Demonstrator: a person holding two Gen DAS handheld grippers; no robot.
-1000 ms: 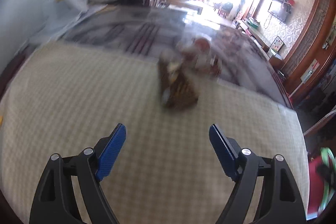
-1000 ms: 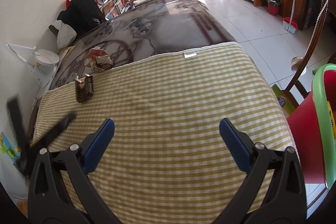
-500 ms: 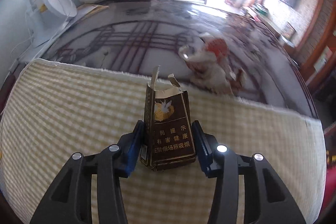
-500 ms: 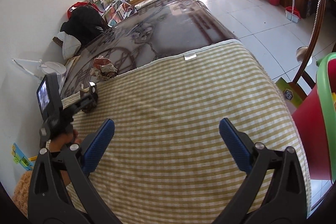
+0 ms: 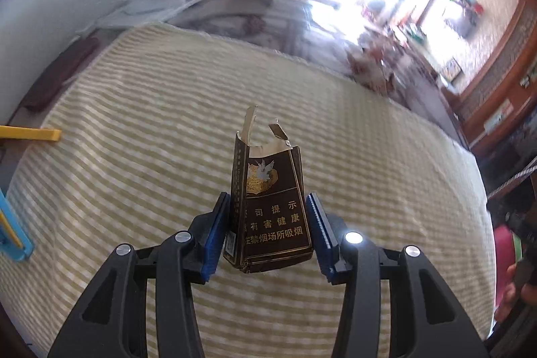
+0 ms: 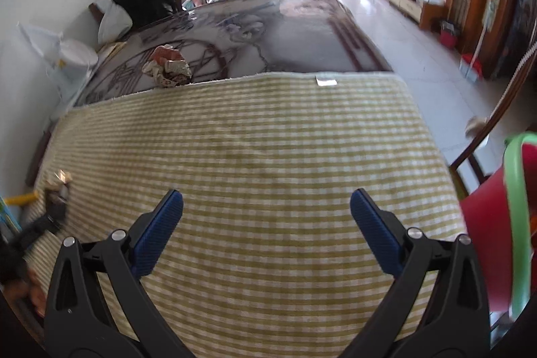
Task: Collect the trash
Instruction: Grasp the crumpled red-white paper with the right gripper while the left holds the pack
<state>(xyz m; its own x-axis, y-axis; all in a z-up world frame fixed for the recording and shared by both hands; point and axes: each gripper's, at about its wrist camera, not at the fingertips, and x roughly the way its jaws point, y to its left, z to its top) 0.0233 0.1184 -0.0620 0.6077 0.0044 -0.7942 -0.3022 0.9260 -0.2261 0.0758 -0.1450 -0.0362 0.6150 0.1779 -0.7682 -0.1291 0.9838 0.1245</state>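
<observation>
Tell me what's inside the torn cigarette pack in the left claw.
The cigarette pack is ripped open on top, showing only pale inner lining; its walls hide any contents. The left claw grips its sides.

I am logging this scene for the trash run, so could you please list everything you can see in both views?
cigarette pack: one, dark brown, torn open at the top, upright between the left gripper's pads.
crumpled wrappers: one heap, red, white and brown, on the dark tabletop just beyond the cloth's far edge.
checked cloth: one, yellow-green and white, covering the near part of the table.
table: one, dark patterned top, bare beyond the cloth.
bin: one, red with a green rim, at the table's right edge.
left gripper: one, black with blue pads, closed on the pack.
right gripper: one, black with blue pads, open above the cloth.
</observation>
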